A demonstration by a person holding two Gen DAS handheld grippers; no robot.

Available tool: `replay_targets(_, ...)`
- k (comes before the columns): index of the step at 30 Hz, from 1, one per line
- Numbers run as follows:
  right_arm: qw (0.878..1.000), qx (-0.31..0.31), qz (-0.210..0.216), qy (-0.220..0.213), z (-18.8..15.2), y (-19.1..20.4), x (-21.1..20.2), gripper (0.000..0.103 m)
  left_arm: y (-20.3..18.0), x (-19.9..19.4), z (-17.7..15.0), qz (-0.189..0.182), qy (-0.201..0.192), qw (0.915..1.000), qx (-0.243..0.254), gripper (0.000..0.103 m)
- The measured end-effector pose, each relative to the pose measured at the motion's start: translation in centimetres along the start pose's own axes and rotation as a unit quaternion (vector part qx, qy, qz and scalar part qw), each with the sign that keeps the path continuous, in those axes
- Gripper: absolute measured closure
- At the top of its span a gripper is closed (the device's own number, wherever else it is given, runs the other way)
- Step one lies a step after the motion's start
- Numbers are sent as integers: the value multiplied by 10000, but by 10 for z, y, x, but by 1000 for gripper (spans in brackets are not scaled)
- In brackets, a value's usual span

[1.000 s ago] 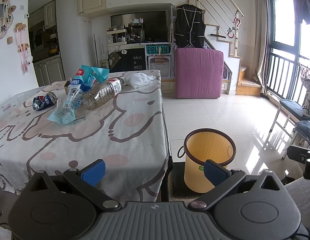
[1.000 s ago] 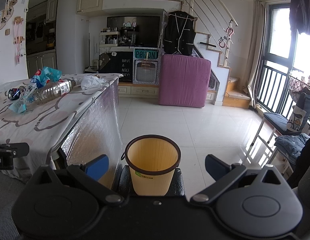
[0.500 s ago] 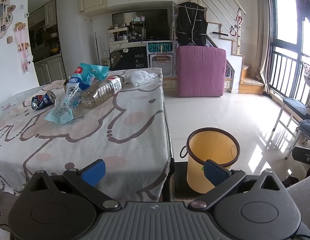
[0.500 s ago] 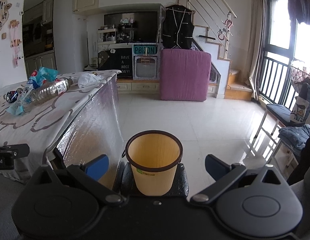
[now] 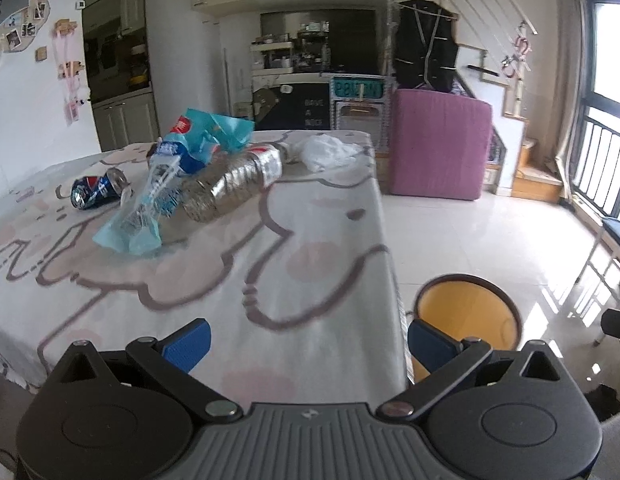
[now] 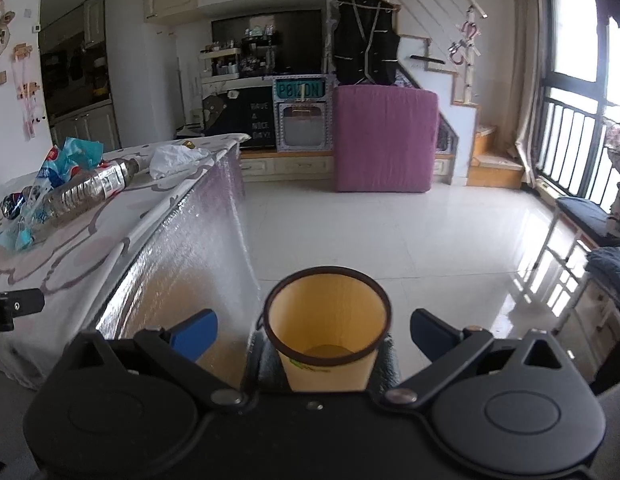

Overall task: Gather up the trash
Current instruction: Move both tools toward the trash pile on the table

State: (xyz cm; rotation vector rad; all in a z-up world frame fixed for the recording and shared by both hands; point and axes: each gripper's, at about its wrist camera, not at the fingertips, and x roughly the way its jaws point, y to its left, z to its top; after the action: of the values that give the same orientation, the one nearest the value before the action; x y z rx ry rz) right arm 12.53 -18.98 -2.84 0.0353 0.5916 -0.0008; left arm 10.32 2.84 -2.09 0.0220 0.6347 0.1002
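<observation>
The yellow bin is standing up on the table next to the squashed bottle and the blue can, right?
Not quite. The yellow bin stands on the floor beside the table, not on it; the right wrist view shows this. The squashed bottle and the blue can do lie on the table.

Table (image 5: 310, 248) has a white cloth with pinkish cartoon outlines. Toward its far left sit a crushed blue can (image 5: 96, 192), a teal wrapper (image 5: 166, 184), a clear bottle (image 5: 234, 184) on its side and a white bag (image 5: 325, 152). Yellow bin (image 6: 327, 320) stands on the tiled floor (image 6: 409, 232), right of the table.
</observation>
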Motion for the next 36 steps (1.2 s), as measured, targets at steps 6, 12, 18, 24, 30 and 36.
replay_targets(6, 9996, -181, 228, -3, 38, 17, 44, 0, 14, 33, 42, 315, -67, 9994, -81, 0)
replay_targets(12, 9982, -378, 457, -22, 87, 42, 84, 0, 35, 63, 88, 729, -95, 9972, -161, 0)
replay_targets(18, 9951, -553, 814, -29, 144, 86, 126, 0, 71, 91, 133, 1155, -106, 9926, -347, 0)
replay_targets(24, 9881, -682, 1380, 73, 189, 152, 168, 0, 123, 117, 163, 1567, -38, 9861, -556, 0)
replay_targets(30, 9736, -985, 2013, 427, 192, 235, 199, 0, 182, 130, 162, 1514, 226, 9830, -1018, 0)
replay_targets(36, 9508, -1538, 2522, 936, 162, 303, 206, 0, 224, 136, 145, 1216, 503, 9770, -1680, 0)
